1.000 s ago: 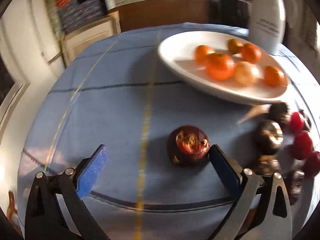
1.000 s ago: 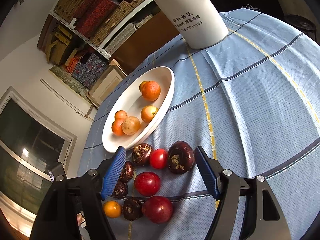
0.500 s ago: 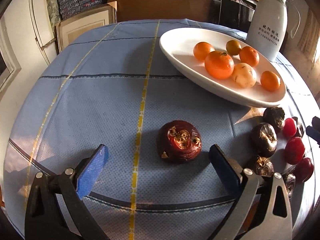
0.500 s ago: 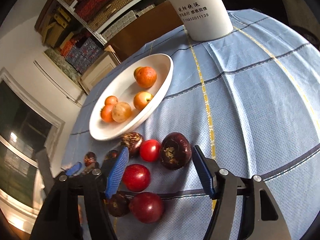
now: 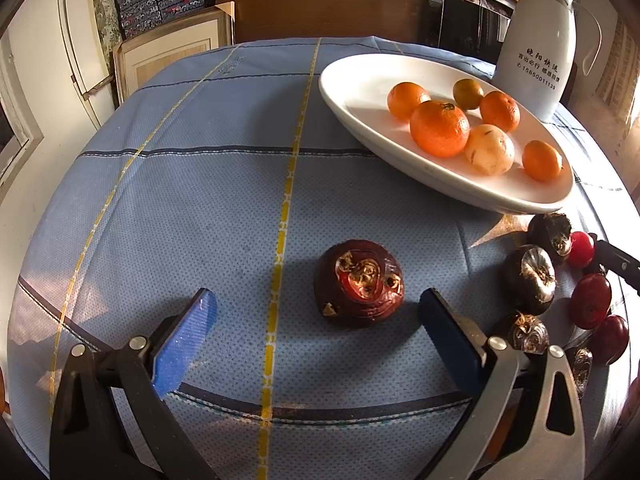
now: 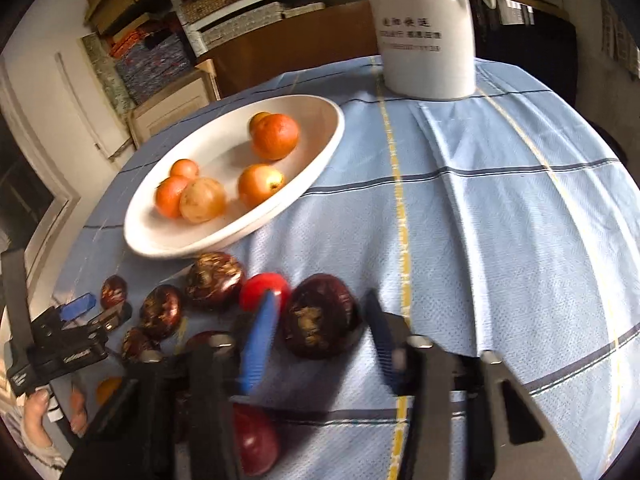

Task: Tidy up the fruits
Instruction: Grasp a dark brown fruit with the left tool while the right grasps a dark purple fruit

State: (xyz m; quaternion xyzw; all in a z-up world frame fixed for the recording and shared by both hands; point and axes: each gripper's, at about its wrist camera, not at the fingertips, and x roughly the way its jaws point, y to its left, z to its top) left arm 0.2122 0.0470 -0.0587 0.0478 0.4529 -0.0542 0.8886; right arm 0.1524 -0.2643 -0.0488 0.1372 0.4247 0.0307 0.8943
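A white oval plate (image 5: 360, 92) (image 6: 320, 152) holds several oranges and a pale fruit. On the blue cloth, my left gripper (image 5: 316, 320) is open, and a lone dark water chestnut (image 5: 360, 282) lies just ahead of its blue pads, nearer the right one. My right gripper (image 6: 320, 332) is closing, with its pads against the two sides of a larger dark chestnut (image 6: 320, 326) at the edge of a cluster of dark chestnuts (image 6: 214, 278) and red fruits (image 6: 260, 290). The left gripper (image 6: 96, 312) also shows at the lower left of the right wrist view.
A tall white jug (image 5: 536, 40) (image 6: 424, 28) stands behind the plate. Loose chestnuts (image 5: 528, 276) and red fruits (image 5: 590, 300) crowd the cloth below the plate's near end. A hand (image 6: 36, 412) holds the left gripper. Shelves with boxes and a cabinet stand beyond the table.
My right gripper has rolled, moved closer to the cluster and narrowed its jaws onto the large dark chestnut. The left gripper has stayed open over its chestnut.
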